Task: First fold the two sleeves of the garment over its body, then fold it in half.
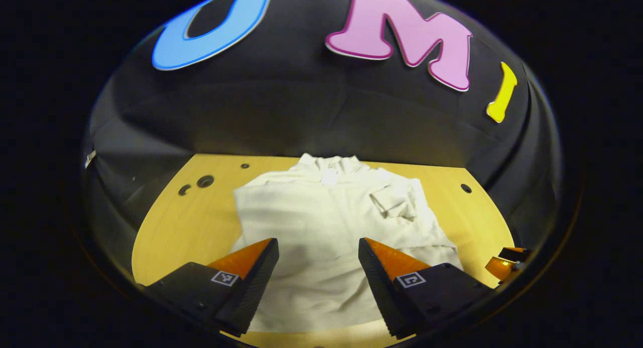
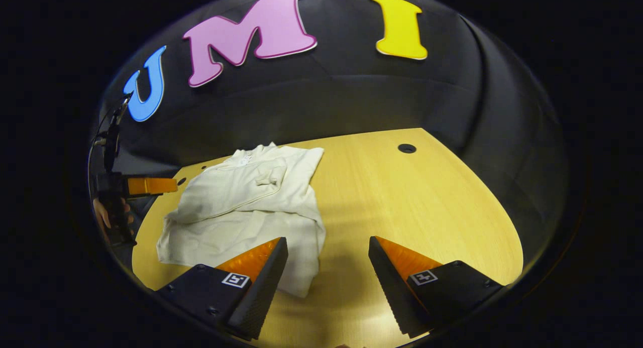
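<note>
With both sleeves lying folded across its body, the garment rests on the table awaiting the half fold. The left gripper and right gripper hover spread, holding nothing. Next: grasp the near hem corners.

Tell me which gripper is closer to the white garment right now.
Left. The left gripper hangs open directly over the garment, cloth between its fingers. The right gripper is open beside the garment's edge, mostly over bare table.
</note>
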The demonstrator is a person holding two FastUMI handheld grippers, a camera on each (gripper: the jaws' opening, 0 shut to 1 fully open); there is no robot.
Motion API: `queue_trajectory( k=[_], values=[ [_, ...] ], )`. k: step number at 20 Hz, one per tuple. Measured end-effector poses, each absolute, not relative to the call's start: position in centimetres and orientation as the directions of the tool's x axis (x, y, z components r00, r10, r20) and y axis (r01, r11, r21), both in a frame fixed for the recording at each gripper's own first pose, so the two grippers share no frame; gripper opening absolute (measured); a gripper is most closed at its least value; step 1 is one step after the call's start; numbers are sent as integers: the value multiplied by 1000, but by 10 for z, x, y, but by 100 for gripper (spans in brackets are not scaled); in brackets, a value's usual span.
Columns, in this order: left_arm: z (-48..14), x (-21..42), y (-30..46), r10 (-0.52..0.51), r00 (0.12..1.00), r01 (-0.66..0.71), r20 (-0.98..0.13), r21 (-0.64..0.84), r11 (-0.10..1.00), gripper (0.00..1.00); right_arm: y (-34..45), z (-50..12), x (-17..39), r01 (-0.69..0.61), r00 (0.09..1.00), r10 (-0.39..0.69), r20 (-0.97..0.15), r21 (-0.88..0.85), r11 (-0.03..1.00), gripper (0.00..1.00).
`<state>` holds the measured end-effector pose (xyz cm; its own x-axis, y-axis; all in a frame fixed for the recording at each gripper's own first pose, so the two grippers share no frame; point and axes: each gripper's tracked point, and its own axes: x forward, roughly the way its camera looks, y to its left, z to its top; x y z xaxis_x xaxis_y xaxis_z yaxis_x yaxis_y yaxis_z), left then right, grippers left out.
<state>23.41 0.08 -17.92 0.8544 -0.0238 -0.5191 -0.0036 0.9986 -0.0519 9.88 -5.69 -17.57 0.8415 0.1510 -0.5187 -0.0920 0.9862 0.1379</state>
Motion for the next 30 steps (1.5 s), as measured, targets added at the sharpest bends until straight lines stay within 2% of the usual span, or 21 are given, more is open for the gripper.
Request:
queue_trajectory(
  k=[10,19,24,25,26,27,28,29,30],
  values=[
    [-260,156,87,78,761,-177,-644,-91,980,98,-14,-226,105,-91,774,132,-619,97,991,99],
    [-300,141,96,64,701,-189,-710,-99,977,98,-4,-261,104,-33,717,61,-694,54,998,99],
    [-308,140,91,89,690,-117,-718,10,993,98,0,-265,103,-7,721,38,-692,47,999,100],
    [-307,144,80,59,706,-66,-705,18,998,100,2,-264,106,-7,725,40,-687,51,999,98],
    [-305,147,72,44,714,-27,-699,35,999,95,6,-263,103,-6,726,39,-686,50,999,84],
    [-308,149,66,30,717,-6,-696,37,999,82,10,-264,106,-17,729,48,-683,52,998,87],
    [-307,148,63,27,717,-4,-696,35,999,80,18,-264,105,-31,730,61,-681,56,998,76],
    [-308,148,60,15,714,3,-700,25,1000,75,23,-265,107,-44,733,69,-677,53,998,55],
    [-308,151,53,-6,717,15,-697,7,1000,72,28,-264,108,-56,736,79,-673,56,997,48]
  ],
)
